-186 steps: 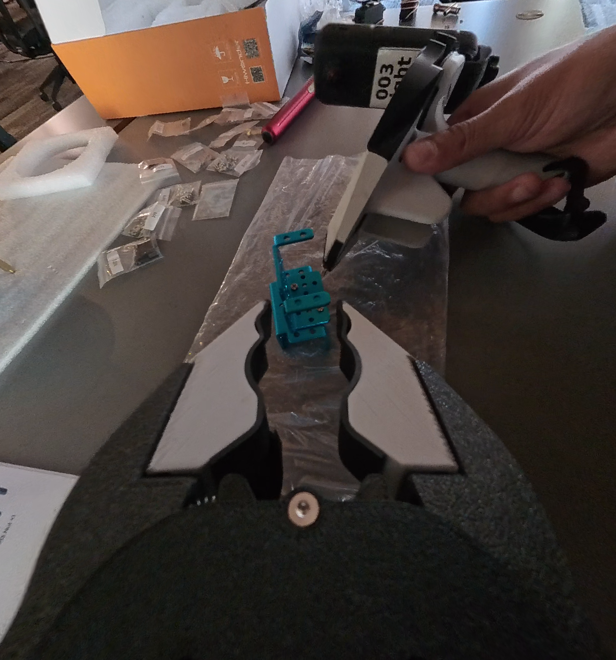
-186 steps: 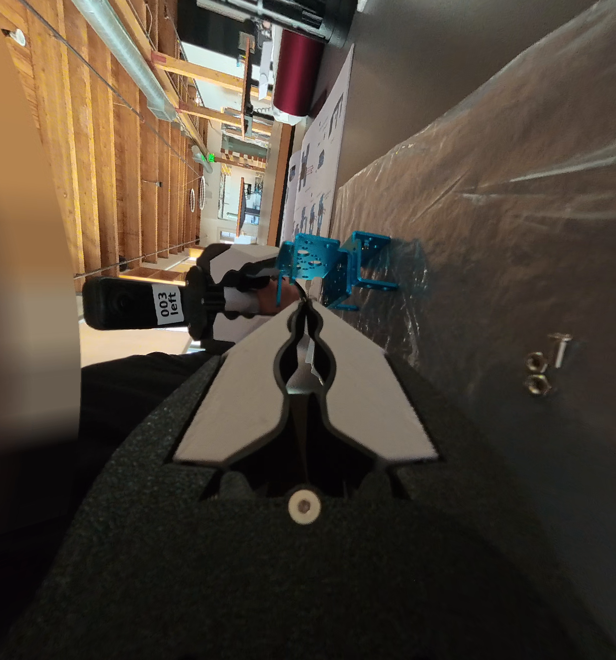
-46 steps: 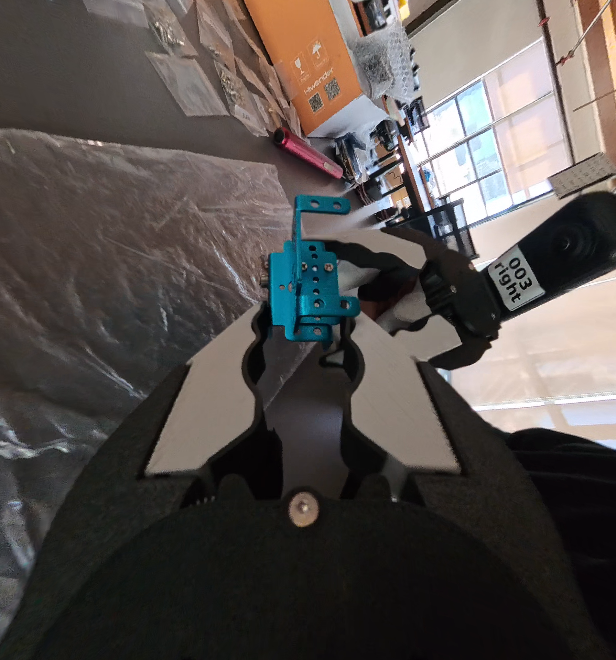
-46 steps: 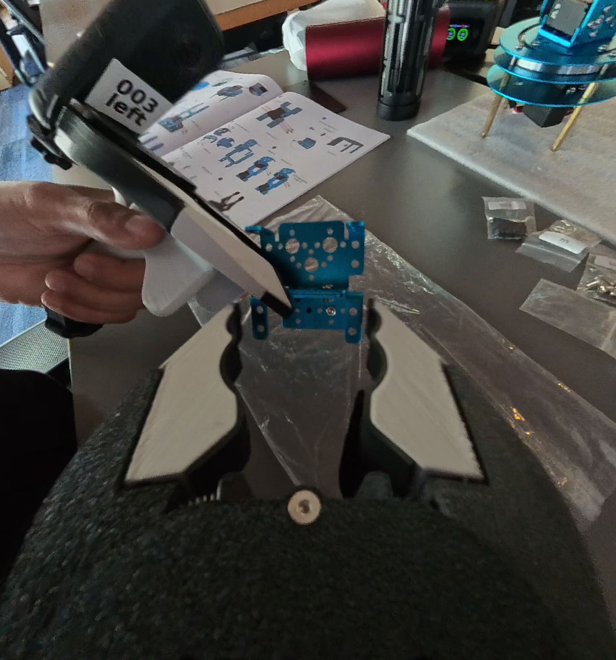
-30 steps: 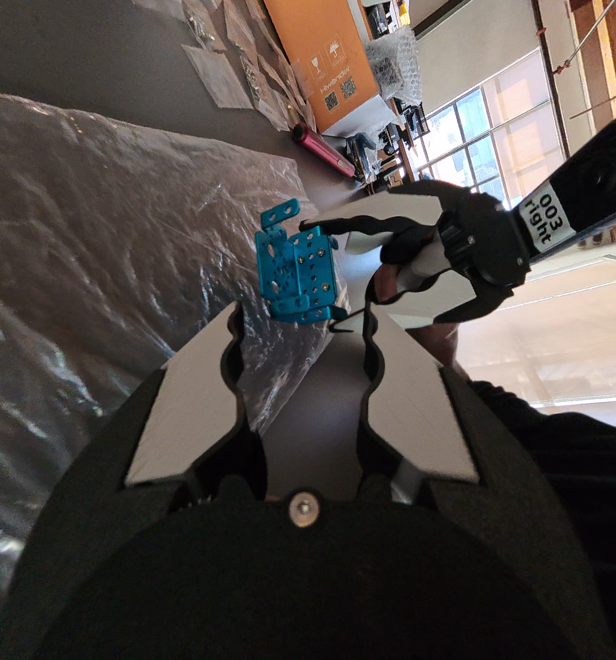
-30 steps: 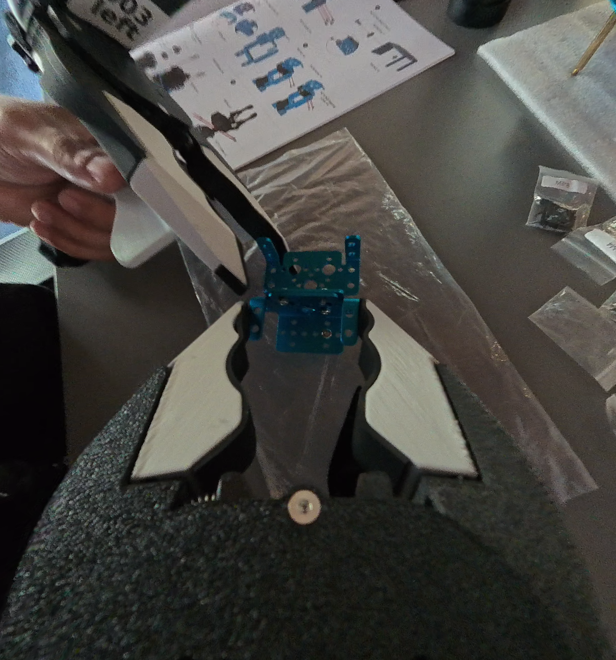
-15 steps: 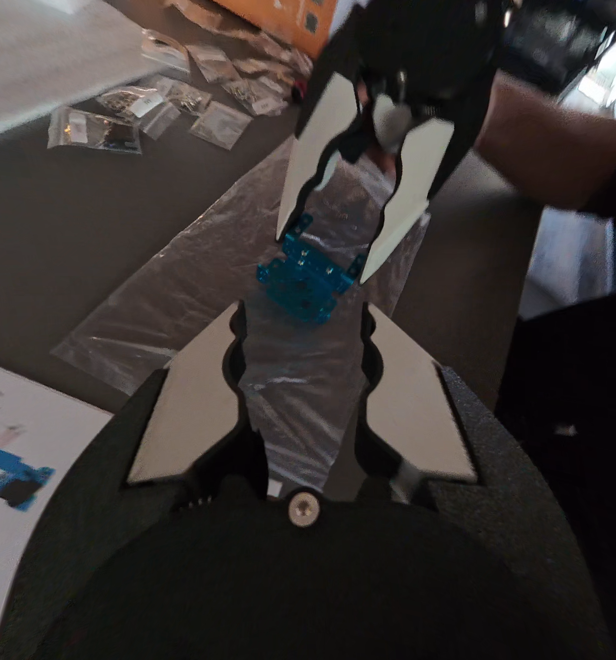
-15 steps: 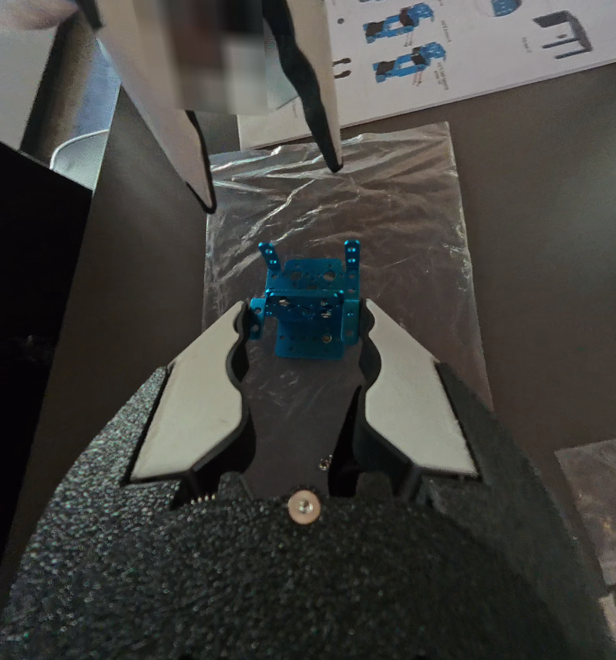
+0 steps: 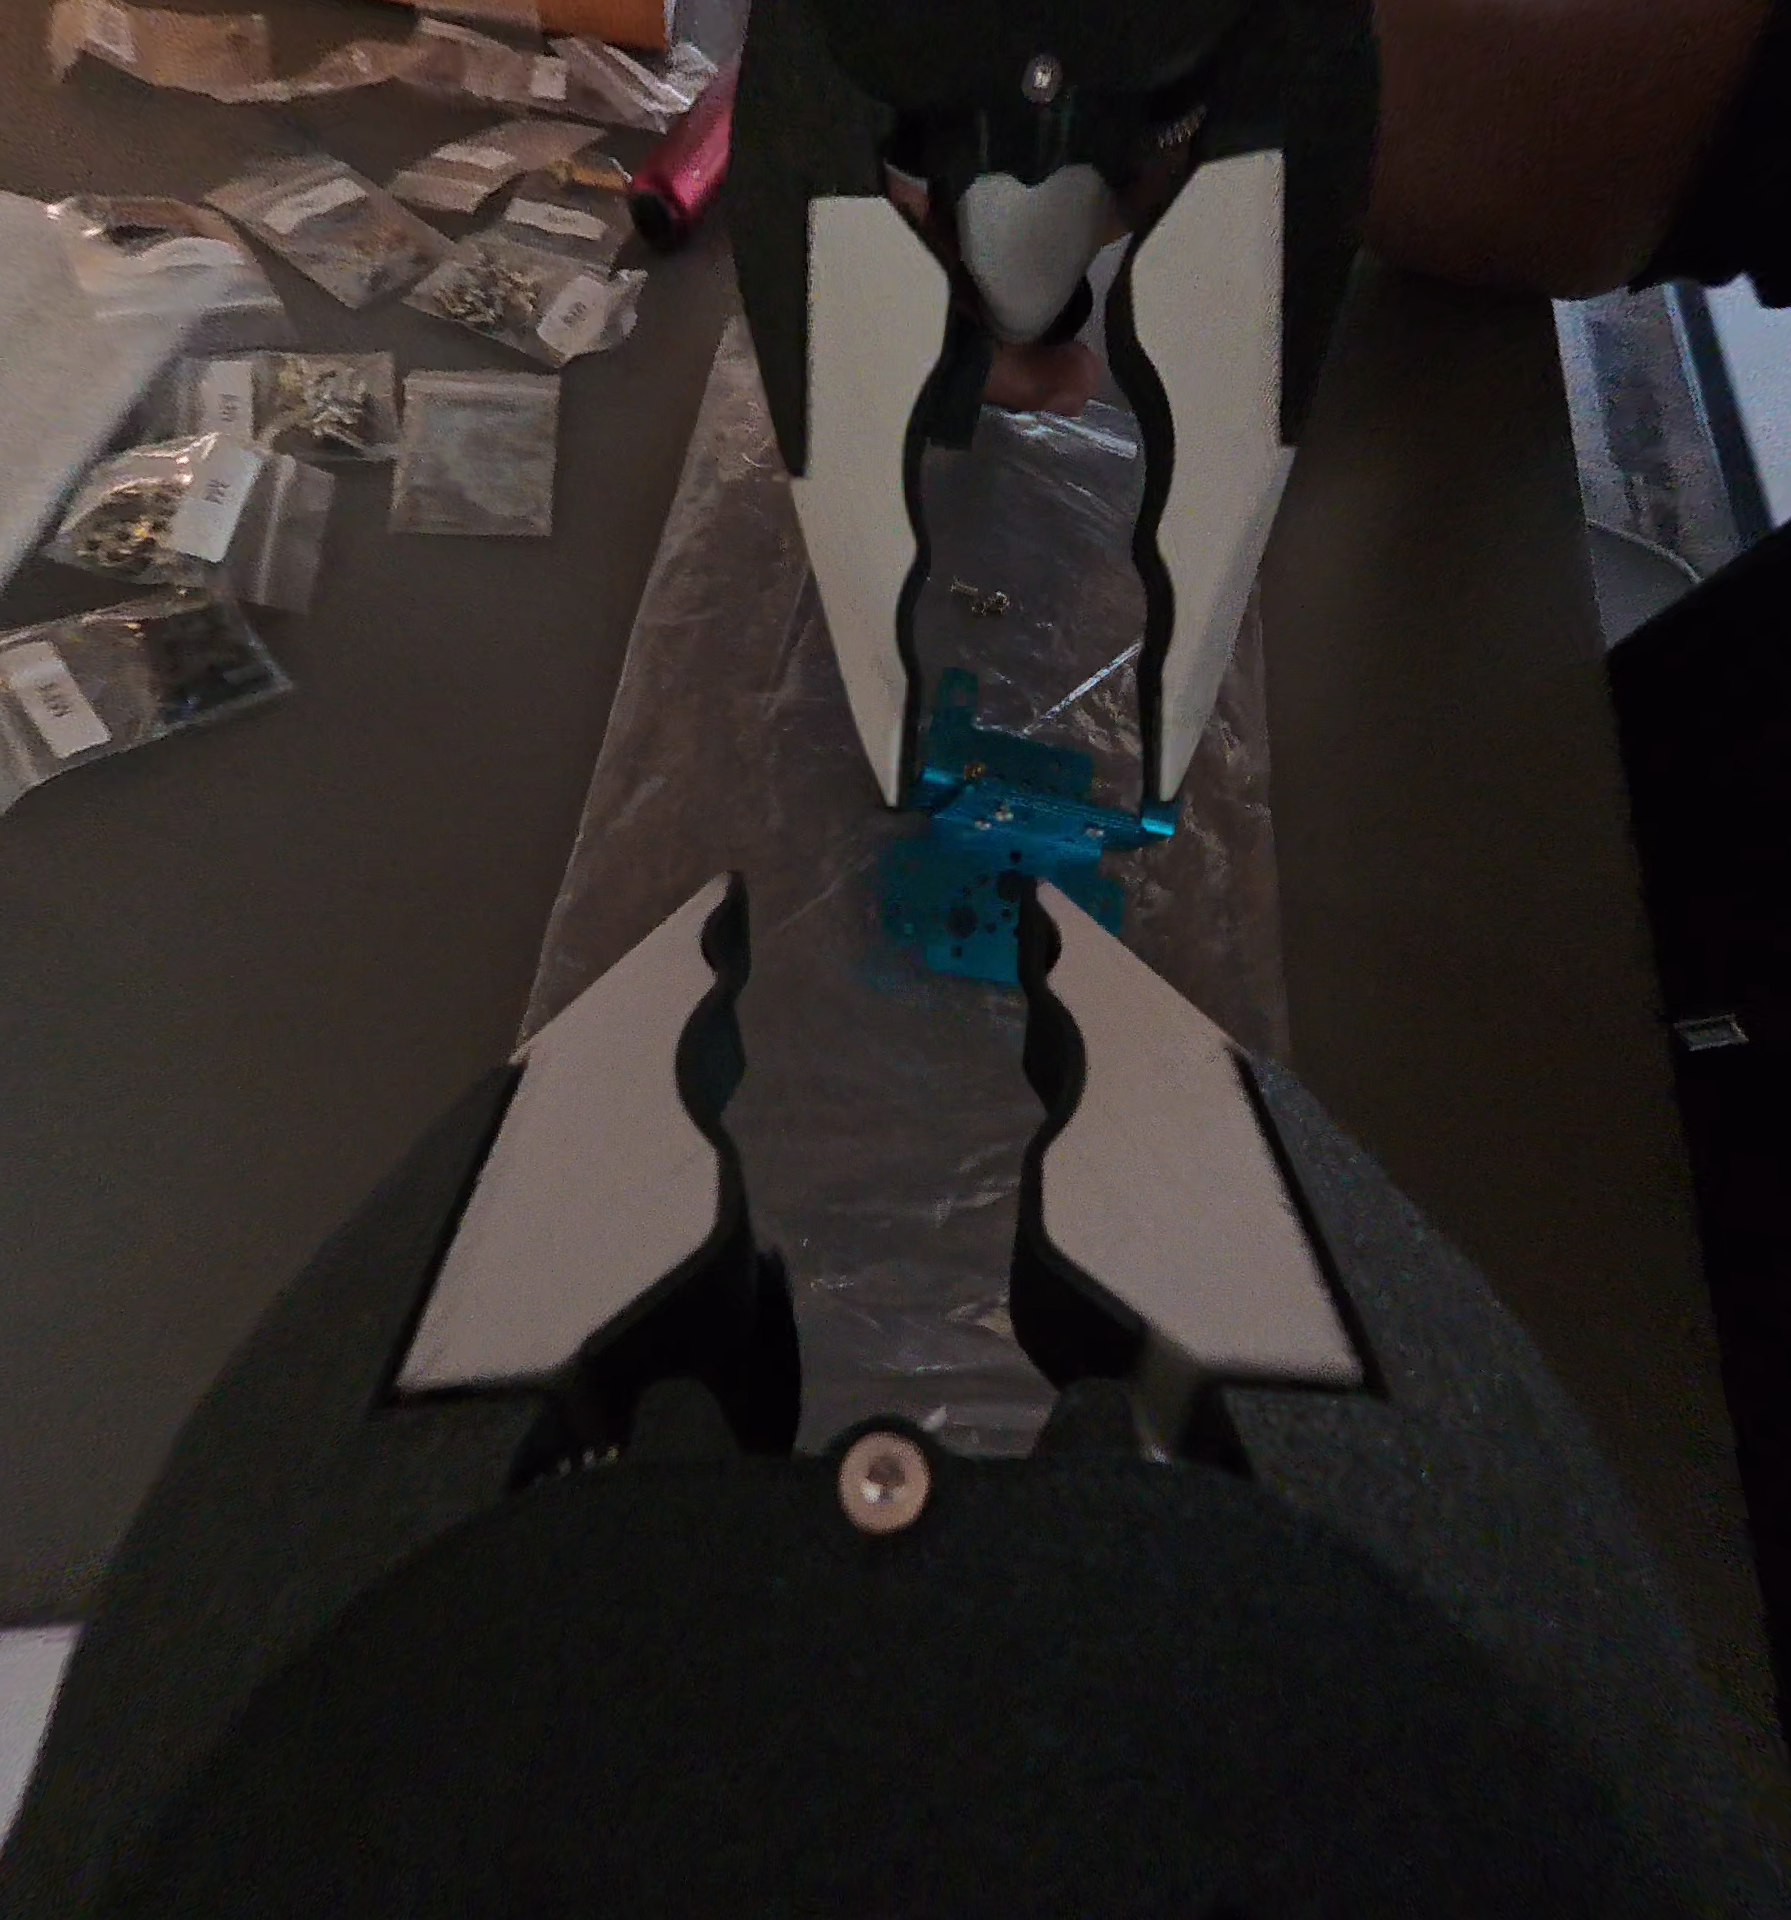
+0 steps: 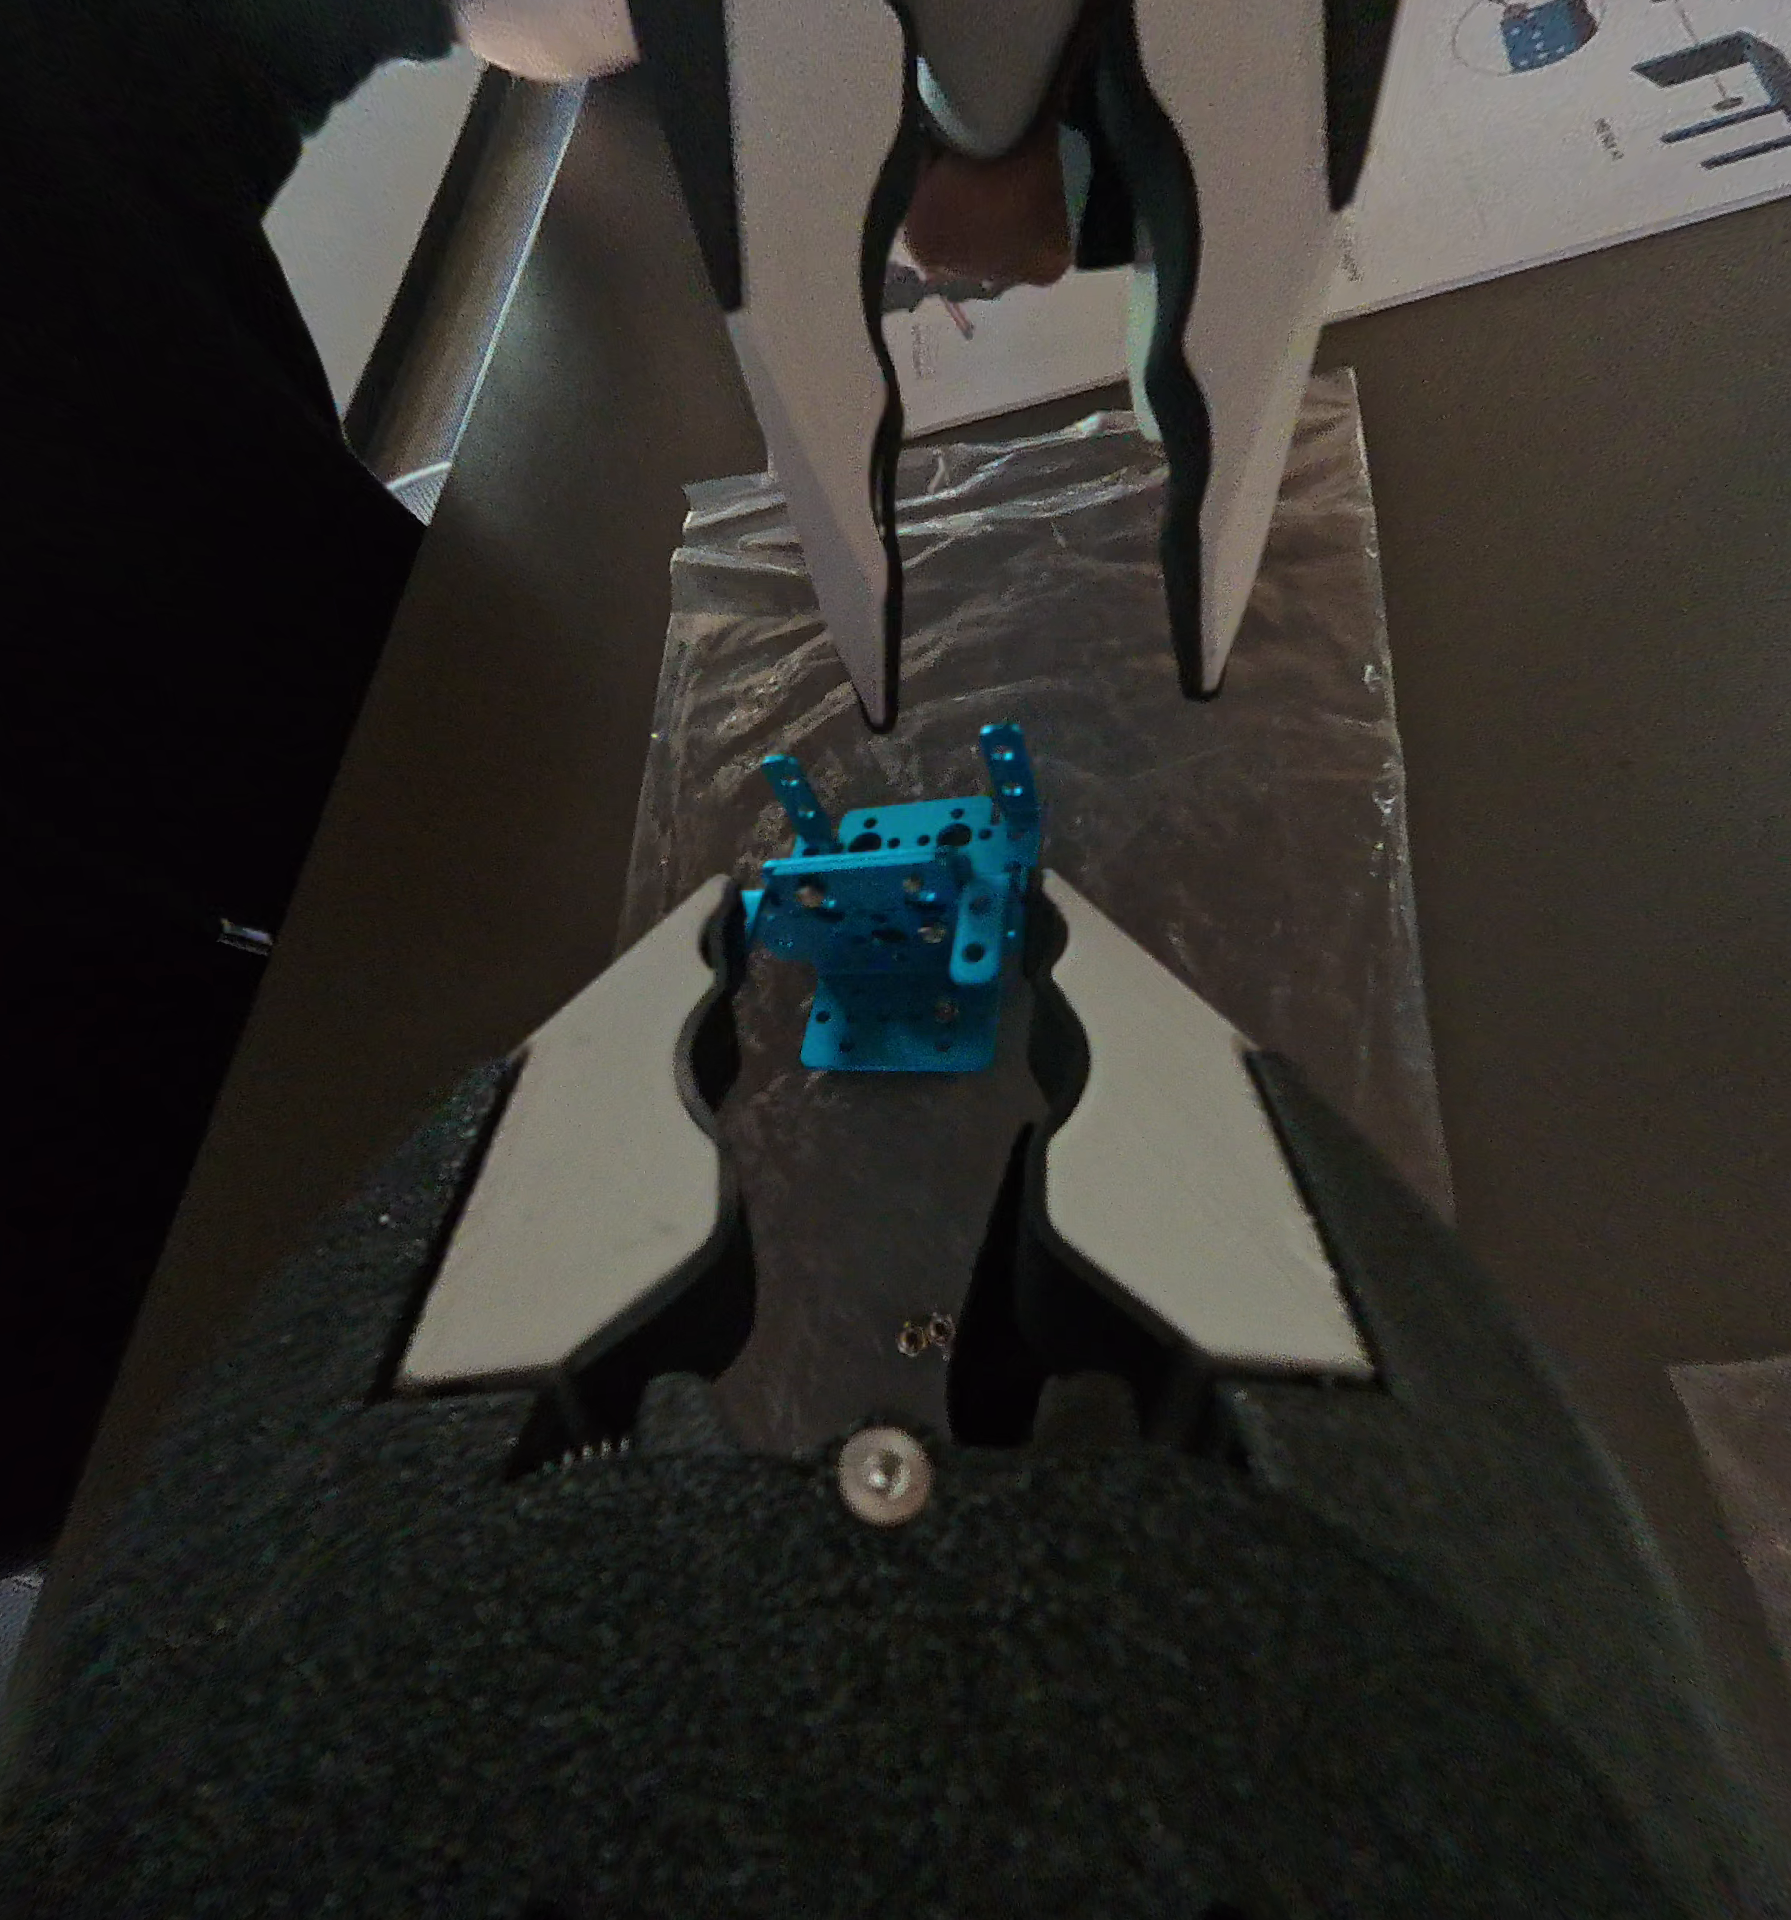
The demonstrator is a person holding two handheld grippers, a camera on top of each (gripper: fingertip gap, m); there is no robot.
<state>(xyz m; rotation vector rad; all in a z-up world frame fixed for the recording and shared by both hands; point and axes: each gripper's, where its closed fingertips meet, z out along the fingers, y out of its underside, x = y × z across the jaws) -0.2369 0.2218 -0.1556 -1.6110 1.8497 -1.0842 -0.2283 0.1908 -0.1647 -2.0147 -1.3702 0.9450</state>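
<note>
A blue perforated metal bracket assembly [image 10: 891,935] sits between my right gripper's [image 10: 886,885] fingertips, which touch both of its sides; the gripper is shut on it just above a clear plastic sheet [image 10: 1234,831]. In the left wrist view the right gripper [image 9: 1031,805] comes down from the top, pinching the bracket [image 9: 1005,821]. My left gripper [image 9: 883,885] is open and empty, facing the right one, its right fingertip just in front of the bracket's lower plate. It also shows in the right wrist view [image 10: 1038,701], tips a little beyond the bracket.
Small bags of hardware [image 9: 174,499] and a red cylinder [image 9: 683,177] lie at the far left. Loose nuts and screws [image 9: 979,597] rest on the plastic sheet [image 9: 766,727]. A printed sheet [image 10: 1597,135] lies behind the left gripper. Dark clothing [image 9: 1753,935] borders the table edge. Left and right tips are no more than a few centimetres apart.
The left gripper, which held the bracket 1.5 s ago, opened and drew back. The right gripper closed on the bracket and keeps it low over the plastic sheet.
</note>
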